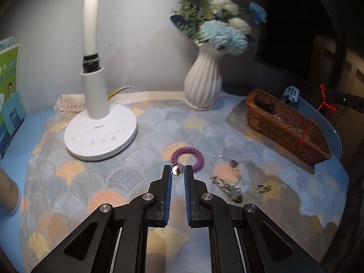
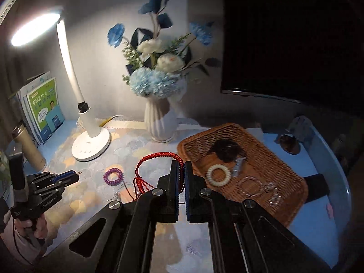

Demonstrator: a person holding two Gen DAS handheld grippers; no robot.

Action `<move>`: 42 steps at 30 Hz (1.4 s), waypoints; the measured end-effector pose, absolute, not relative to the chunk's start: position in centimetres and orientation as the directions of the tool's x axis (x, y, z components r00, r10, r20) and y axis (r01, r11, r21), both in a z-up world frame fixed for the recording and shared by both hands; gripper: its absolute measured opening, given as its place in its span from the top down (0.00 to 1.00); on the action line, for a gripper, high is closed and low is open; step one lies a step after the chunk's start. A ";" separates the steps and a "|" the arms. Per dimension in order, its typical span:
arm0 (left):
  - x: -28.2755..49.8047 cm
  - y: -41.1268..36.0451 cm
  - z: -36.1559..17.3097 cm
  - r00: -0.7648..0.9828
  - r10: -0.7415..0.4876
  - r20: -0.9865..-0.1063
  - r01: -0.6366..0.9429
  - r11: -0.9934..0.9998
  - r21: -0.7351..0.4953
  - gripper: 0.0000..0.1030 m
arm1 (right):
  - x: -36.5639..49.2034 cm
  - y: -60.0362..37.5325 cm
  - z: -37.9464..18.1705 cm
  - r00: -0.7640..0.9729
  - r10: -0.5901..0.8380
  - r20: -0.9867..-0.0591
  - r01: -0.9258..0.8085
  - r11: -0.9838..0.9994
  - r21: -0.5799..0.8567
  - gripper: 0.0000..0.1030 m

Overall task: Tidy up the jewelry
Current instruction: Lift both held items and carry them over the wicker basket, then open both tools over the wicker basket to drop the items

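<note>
Both grippers hold jewelry above the patterned cloth.
The left gripper (image 1: 178, 170) grasps a small silver earring (image 1: 176, 170) near the purple coil band (image 1: 187, 157); the right gripper (image 2: 181, 167) clenches the red cord bracelet (image 2: 157, 159) left of the wicker basket (image 2: 261, 150).

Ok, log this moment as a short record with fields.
left tool: shut on small silver earring
right tool: shut on red braided cord, lifted beside the basket
wicker basket: holds white coil tie, clear bead bracelets, dark items
still on cloth: purple coil tie, silver pieces
</note>
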State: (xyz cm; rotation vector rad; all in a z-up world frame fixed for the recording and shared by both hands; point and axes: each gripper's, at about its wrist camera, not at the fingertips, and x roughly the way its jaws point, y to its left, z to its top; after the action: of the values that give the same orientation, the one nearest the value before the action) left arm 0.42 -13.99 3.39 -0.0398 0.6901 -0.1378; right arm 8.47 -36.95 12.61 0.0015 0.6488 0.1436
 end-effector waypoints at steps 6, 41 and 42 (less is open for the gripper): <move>2.3 -21.2 10.2 0.758 -0.278 -0.590 0.298 0.952 -0.066 0.90 | 6.6 -44.9 14.8 0.824 0.012 -0.566 0.026 0.998 0.060 0.95; 22.8 -35.2 3.1 0.377 -0.481 -0.792 0.418 0.851 -0.317 0.85 | 23.0 -52.9 0.3 0.559 0.126 -0.820 0.273 0.905 0.325 0.91; 22.6 -34.8 3.4 0.381 -0.474 -0.794 0.417 0.854 -0.310 0.81 | 22.8 -53.1 0.6 0.564 0.123 -0.817 0.276 0.904 0.327 0.90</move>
State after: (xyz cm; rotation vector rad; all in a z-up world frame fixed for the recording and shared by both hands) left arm 22.64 -34.81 3.37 -0.0622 1.0339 -0.5693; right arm 22.85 -53.09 0.61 0.4506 0.9766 -0.0938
